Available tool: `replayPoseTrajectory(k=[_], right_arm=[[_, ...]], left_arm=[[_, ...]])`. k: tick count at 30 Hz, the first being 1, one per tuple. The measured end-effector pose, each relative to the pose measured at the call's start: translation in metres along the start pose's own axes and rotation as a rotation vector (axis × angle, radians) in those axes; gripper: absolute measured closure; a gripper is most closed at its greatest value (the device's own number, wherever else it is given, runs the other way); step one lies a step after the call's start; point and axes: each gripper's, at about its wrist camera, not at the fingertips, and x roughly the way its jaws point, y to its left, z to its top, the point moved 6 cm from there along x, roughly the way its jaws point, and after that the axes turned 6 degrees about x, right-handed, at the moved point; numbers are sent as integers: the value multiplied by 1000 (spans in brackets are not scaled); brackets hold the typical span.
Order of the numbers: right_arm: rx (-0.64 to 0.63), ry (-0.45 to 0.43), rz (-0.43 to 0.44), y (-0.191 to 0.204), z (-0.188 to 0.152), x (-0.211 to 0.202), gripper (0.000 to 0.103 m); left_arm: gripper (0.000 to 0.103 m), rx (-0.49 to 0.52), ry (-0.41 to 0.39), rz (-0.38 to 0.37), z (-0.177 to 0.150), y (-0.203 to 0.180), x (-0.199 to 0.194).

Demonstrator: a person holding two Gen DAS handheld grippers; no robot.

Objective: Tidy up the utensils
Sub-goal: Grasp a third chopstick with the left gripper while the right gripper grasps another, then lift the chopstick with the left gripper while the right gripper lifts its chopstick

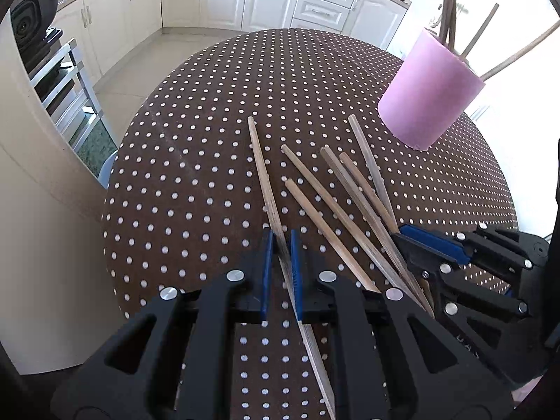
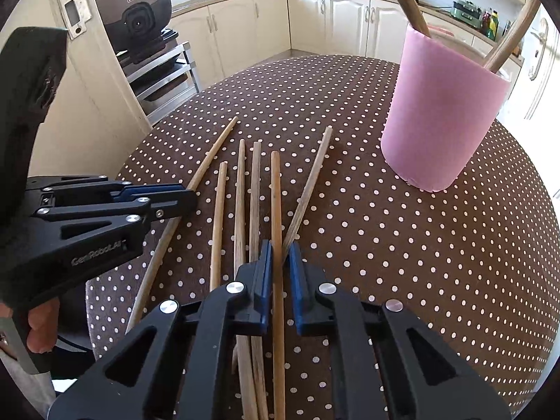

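Six chopsticks (image 2: 239, 189) on table (image 2: 385, 245); one pink cup (image 2: 441, 112).

Round table (image 1: 196, 161) under a brown cloth with white dots. Six wooden chopsticks (image 2: 240, 189) lie loose on it in a rough fan, some crossing near their close ends; one (image 1: 260, 161) lies a little apart on the left of the fan. A pink cup (image 2: 444, 112) stands upright on the cloth to the right of the fan, apart from it, toward the far right edge.
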Motion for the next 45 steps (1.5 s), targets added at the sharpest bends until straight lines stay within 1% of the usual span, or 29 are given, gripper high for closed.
replayPoseTrajectory(k=[5, 7, 11, 12, 17, 20, 23, 25, 30, 34, 38, 40, 43, 44, 45], right_arm=[[45, -9, 28, -4, 2, -4, 95], [59, -14, 33, -7, 3, -7, 97], [71, -13, 34, -11, 3, -10, 98], [72, -14, 33, -12, 3, -10, 100], [72, 1, 33, -12, 0, -11, 100], [76, 25, 55, -10, 2, -10, 100], [64, 43, 42, -9, 5, -5, 99], [64, 55, 50, -8, 8, -2, 100], [72, 44, 64, -9, 14, -2, 103], [80, 6, 75, -13, 16, -13, 103], [81, -41, 76, -15, 20, -29, 103], [81, -65, 80, -16, 23, -39, 103], [64, -31, 78, -16, 20, -37, 102], [63, -18, 72, -16, 18, -33, 100], [62, 3, 72, -16, 16, -27, 100]], left_arm=[[95, 1, -5, -8, 0, -1, -1], [96, -6, -7, -25, -2, 0, -2], [97, -9, -9, -24, -5, -2, -4], [97, -5, -10, -25, -6, -3, -5], [97, 4, -7, -17, -9, -8, -6], [97, -2, -1, -18, -9, -11, -6], [97, 1, 8, -12, -6, -11, -5], [97, 1, 14, -8, -2, -9, -3], [97, 10, 15, -2, 3, -9, 0], [97, -3, -15, -15, 4, -7, -6], [97, -10, -72, -46, 9, -10, -26], [97, 1, -98, -44, 12, -15, -36], [97, 13, -99, -30, 15, -18, -40], [97, 16, -101, -13, 15, -18, -40], [97, 18, -94, 7, 15, -17, -38]])
